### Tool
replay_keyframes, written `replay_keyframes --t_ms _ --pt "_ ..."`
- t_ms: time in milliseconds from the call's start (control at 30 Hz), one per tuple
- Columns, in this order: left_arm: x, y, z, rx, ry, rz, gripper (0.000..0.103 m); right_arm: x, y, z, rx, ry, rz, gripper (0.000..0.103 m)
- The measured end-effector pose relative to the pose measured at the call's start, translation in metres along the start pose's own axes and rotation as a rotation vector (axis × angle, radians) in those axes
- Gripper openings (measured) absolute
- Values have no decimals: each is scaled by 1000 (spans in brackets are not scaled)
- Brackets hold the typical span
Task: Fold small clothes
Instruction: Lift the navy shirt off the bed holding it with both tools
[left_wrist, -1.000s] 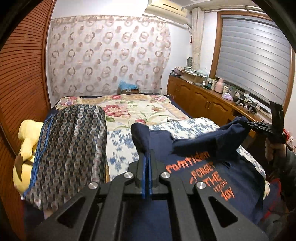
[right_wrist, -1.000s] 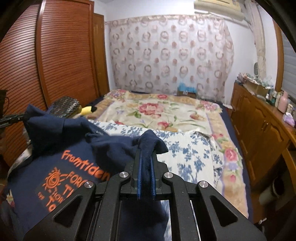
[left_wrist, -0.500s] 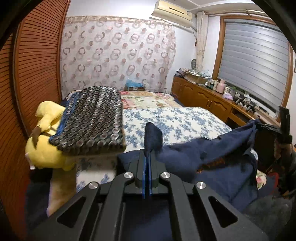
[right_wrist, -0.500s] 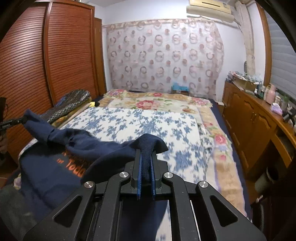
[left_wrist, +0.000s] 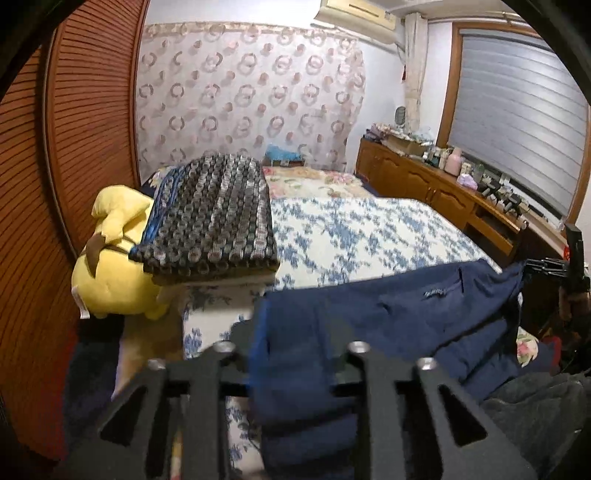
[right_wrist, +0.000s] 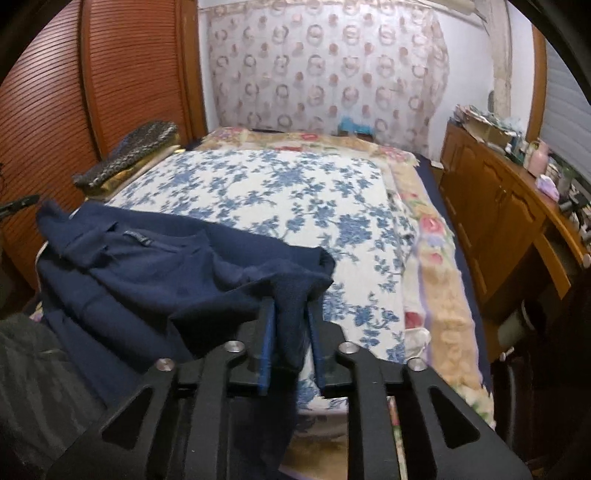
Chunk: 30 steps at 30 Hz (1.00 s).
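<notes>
navy shirt (right_wrist: 155, 280) being let go on the bed (right_wrist: 295, 192)
Both tools, left (left_wrist: 291, 354) and right (right_wrist: 290, 332), are being opened, cloth lying loose between the jaws.

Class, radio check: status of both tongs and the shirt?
Left tongs, right tongs opening, cloth between. Navy shirt draped at bed edge. Nothing blocking.

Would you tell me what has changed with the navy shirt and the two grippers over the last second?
The navy shirt, held up with its orange print showing, has come down onto the blue floral quilt, print now hidden. Both grippers, left and right, were clamped on it; their jaws are opening, cloth still between them. The patterned folded blanket and yellow plush stayed put.
</notes>
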<state>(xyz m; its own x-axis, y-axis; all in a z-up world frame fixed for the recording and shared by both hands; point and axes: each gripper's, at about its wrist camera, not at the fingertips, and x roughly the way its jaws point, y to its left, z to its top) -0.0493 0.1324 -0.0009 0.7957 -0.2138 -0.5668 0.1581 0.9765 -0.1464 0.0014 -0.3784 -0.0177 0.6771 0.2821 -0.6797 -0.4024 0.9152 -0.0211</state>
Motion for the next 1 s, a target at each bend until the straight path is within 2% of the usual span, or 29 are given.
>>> replay_keyframes --t_ms 33,100,167,300,433,633,900,1000 --pt "1 0 2 2 -2 0 37 -3 -2 1 2 -8 -5 41" --pt "10 1 9 15 11 -7 42 -9 -8 7 9 -37 -15 52" --pt "20 1 13 20 26 -13 53 -9 -12 15 8 -49 -31 53" --pt "57 6 17 24 93 -8 54 8 -19 31 8 -46 -45 61" --pt "92 17 19 20 153 12 54 36 -23 42 8 -17 -28 62" --pt "133 28 13 34 246 31 54 88 -27 43 16 80 5 62" --pt "155 21 -1 61 334 11 54 118 -30 37 17 168 7 62" --pt "161 20 -7 69 362 23 54 123 -28 33 -1 192 -26 69"
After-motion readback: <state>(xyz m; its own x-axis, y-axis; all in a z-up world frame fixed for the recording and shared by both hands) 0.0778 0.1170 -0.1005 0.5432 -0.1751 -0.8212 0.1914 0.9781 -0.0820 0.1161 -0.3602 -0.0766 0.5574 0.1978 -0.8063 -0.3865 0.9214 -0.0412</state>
